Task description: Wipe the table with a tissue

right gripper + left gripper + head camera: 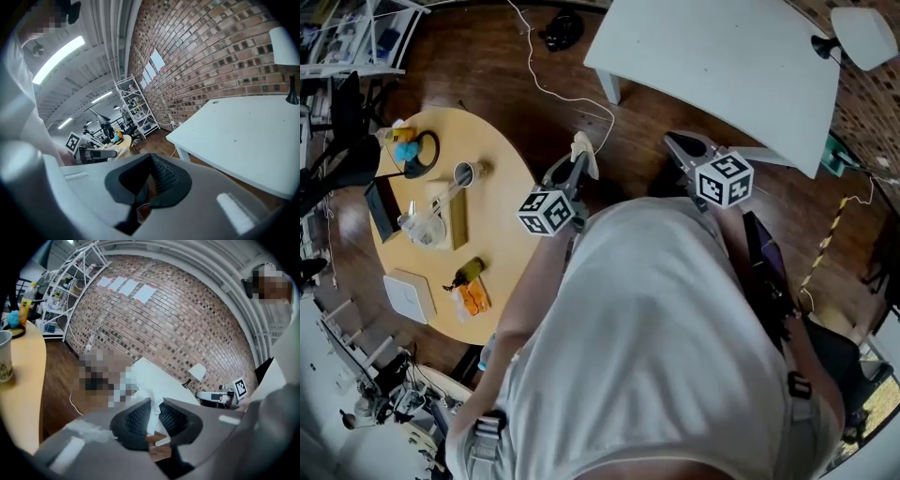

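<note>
A white tissue (585, 150) is pinched in my left gripper (579, 159), which hangs over the wooden floor just right of the round wooden table (502, 187). In the left gripper view the tissue (146, 397) sticks up from between the shut pads of that gripper (153, 409). My right gripper (678, 144) is held over the floor below the white table (722, 56). Its jaws meet at the tips with nothing between them in the right gripper view (150, 159).
On the round table stand a cup (464, 173), a blue and yellow toy (403, 145), a clear bag (427, 225), a dark bottle (469, 272), orange packets (473, 298) and a white box (408, 295). A white cable (553, 89) trails over the floor. A lamp (862, 33) stands on the white table.
</note>
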### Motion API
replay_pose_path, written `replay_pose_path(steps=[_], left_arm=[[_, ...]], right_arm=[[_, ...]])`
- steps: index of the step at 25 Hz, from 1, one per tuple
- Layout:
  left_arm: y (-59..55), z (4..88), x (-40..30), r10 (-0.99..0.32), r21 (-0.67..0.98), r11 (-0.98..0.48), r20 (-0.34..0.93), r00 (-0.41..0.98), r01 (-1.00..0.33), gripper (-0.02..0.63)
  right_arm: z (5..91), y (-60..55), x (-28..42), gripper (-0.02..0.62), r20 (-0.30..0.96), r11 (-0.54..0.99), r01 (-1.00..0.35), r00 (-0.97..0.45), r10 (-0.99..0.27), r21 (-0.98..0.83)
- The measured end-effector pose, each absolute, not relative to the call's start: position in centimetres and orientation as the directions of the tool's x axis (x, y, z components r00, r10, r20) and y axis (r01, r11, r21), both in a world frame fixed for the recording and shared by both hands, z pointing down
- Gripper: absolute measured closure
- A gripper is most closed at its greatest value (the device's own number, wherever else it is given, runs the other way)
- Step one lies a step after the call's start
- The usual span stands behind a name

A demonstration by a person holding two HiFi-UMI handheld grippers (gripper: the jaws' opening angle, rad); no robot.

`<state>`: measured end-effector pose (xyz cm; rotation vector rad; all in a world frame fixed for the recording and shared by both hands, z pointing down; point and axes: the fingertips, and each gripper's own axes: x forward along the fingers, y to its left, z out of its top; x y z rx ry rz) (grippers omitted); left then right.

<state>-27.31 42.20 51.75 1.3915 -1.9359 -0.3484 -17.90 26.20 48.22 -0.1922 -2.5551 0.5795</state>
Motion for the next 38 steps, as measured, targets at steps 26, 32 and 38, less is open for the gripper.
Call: replay_pose_path(steps=[26,32,38], left_arm=[[18.4,51.7,-25.2,-0.821,0.281,0.224,0.571,-0.025,-0.933,0.546],[19.2,53.1,-28.8,-0.795,0.236,0.229,0.606,-0.041,-0.944,0.546],[18.0,55.8,-33.6,-0.765,0.238,0.202,0.644,-0.001,-0.950,0.546]], right_arm=[[48.4,3.5,-9.5,0.588,0.438,0.870,-0.168,-0.897,0.060,-0.463],[48.9,3.3,-11.4,0.587,0.445,0.862,-0.202,-0.895,0.031,-0.464],[48.5,2.6,-14.1,0.588,0.456,0.848,-0.265,-0.889,-0.030,-0.459]])
